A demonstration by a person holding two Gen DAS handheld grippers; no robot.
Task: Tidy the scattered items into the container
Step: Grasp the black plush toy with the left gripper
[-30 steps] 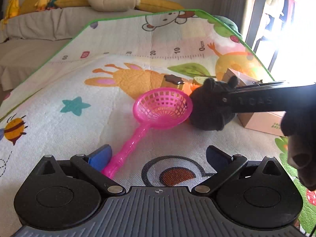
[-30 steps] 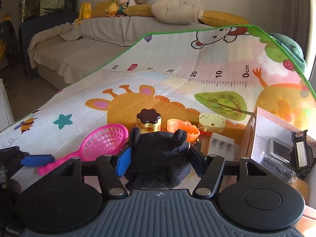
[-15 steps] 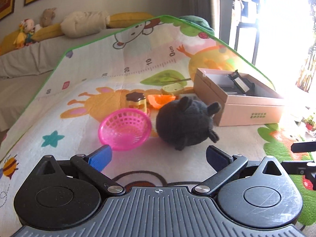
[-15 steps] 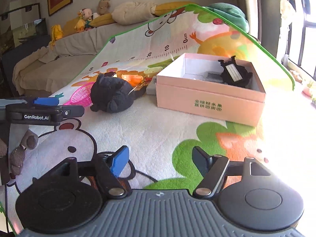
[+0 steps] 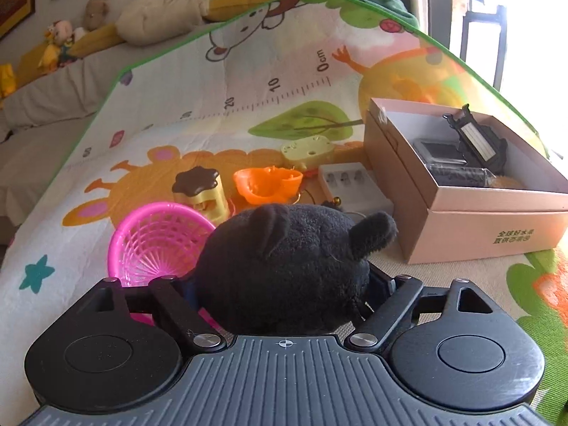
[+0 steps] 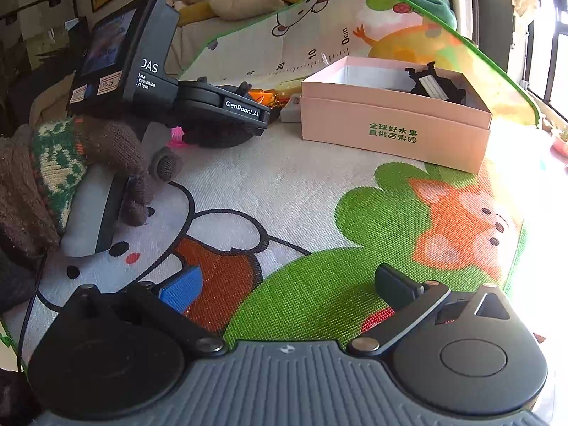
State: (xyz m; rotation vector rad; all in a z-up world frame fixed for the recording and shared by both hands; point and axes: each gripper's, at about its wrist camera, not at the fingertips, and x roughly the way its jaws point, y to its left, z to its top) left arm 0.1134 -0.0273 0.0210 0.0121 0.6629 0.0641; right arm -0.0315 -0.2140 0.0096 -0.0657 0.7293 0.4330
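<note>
A black plush toy sits on the play mat between the fingers of my left gripper, which hide behind its sides; I cannot tell if they press it. The open pink cardboard box stands to its right, holding a few dark items. Beside the plush lie a pink strainer, a yellow pot with brown lid, an orange toy, a pale yellow toy and a white case. My right gripper is open and empty over the mat, well in front of the box.
The left gripper's body and gloved hand fill the left of the right wrist view. A sofa with stuffed toys lies beyond the mat's green edge. A bright window is at the right.
My left gripper has moved forward so the plush now sits between its fingers. My right gripper has drawn further back from the box and lower over the mat.
</note>
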